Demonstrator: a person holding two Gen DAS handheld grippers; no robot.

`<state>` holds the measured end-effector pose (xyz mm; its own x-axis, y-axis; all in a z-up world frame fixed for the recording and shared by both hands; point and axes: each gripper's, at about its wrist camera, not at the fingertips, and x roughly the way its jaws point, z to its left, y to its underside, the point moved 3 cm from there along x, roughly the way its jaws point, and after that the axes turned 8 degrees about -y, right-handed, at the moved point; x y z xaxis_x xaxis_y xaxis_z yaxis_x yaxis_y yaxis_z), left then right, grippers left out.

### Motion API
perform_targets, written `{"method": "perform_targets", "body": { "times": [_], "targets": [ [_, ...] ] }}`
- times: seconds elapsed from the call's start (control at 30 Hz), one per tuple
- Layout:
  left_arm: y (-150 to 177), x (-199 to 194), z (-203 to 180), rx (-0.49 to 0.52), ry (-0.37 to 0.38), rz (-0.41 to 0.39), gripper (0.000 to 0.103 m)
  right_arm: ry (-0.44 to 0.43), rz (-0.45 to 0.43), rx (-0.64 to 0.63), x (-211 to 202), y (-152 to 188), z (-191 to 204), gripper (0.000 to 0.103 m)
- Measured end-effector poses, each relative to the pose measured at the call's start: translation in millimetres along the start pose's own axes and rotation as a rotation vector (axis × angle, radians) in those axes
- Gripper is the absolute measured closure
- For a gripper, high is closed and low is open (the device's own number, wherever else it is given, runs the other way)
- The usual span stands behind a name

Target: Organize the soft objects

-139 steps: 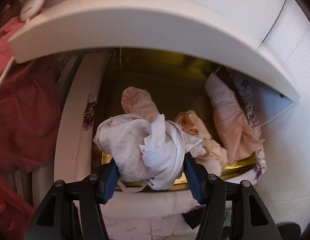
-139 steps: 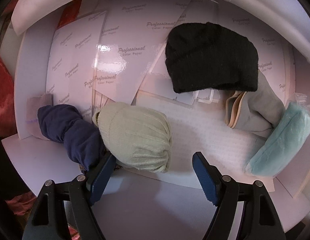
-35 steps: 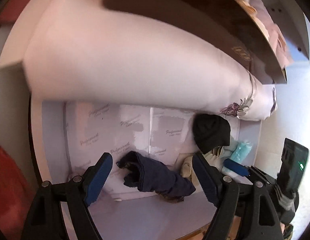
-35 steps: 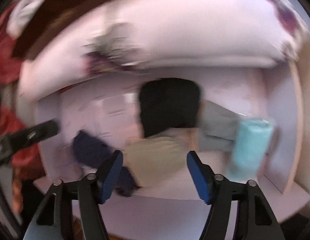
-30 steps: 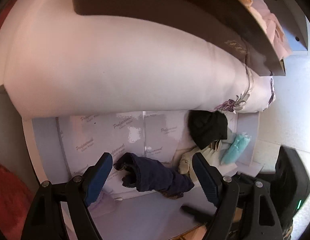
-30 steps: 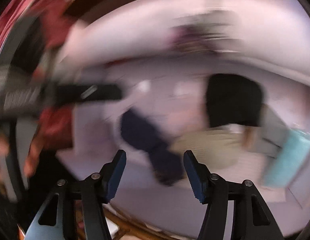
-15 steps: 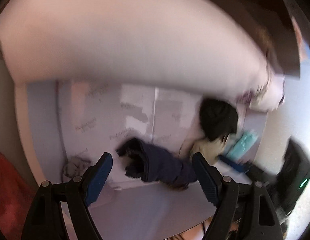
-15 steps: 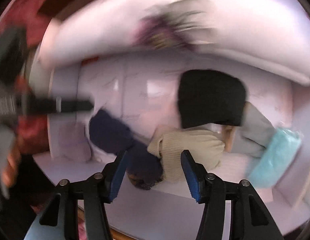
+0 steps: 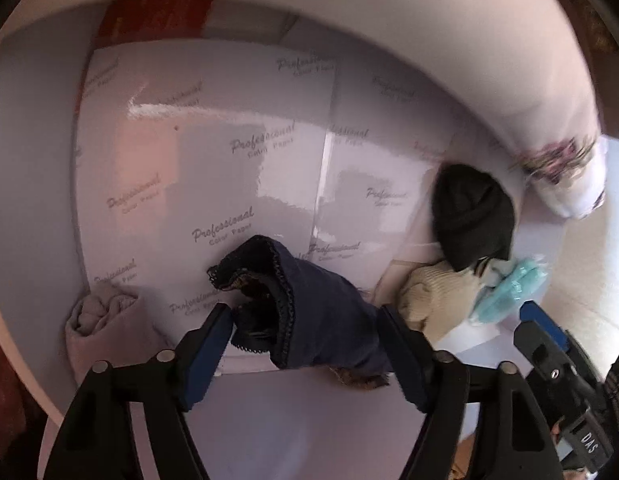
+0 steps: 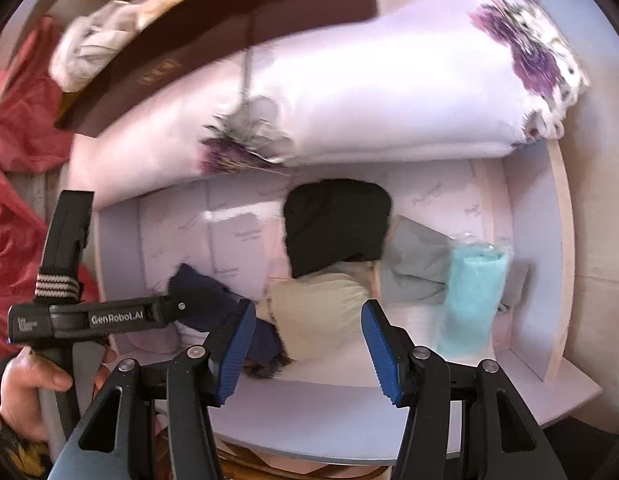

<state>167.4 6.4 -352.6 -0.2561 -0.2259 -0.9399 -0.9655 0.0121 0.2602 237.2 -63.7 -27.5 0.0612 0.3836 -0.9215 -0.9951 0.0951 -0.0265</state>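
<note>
The left gripper (image 9: 305, 344) is closing around the navy cloth (image 9: 309, 320) at the shelf (image 9: 293, 420) front, ready to lift it. The right gripper (image 10: 307, 348) waits half open and empty near the cream hat (image 10: 321, 320), likely next.

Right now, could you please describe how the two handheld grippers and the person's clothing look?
Both the left gripper and right gripper have black plastic arms with silver rivets and ribbed blue pads. The left's black handle carries white "GenRobot.AI" lettering and a striped elastic band. A dark, yellow-patterned sleeve shows at the wrist.
</note>
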Motion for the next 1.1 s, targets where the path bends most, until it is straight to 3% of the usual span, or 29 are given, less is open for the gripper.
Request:
{"method": "perform_targets", "body": {
  "times": [0.07,0.13,0.27,0.4,0.6,0.8,1.1],
  "targets": [
    [1.1,4.5,-7.0,0.025,-0.008,-0.017,0.040,0.033,0.014,0.017,8.5,1.5,-2.8,0.047],
    [2.4,8.9,-17.7,0.058,-0.017,-0.043,0.059,0.044,0.018,0.048,13.8,4.6,-8.5,0.047],
    [5.2,5.5,-36.7,0.149,-0.041,-0.089,0.073,0.041,0.030,0.074,15.3,5.6,-12.3,0.047],
    [-2.0,-8.1,-54.4,0.225,-0.065,-0.171,0.075,-0.019,0.053,0.021,19.7,7.9,3.5,0.047],
    [-24.6,-42.5,-60.2,0.329,-0.148,-0.238,0.075,-0.186,0.179,-0.115,44.2,28.4,49.2,0.047],
    [-42.3,-42.5,-62.7,0.381,-0.178,-0.214,0.075,-0.316,0.192,-0.123,68.2,39.7,88.1,0.050],
    [-54.4,-31.1,-45.5,0.350,-0.129,-0.173,0.075,-0.342,0.220,-0.106,110.4,50.7,116.8,0.054]
  ]
}}
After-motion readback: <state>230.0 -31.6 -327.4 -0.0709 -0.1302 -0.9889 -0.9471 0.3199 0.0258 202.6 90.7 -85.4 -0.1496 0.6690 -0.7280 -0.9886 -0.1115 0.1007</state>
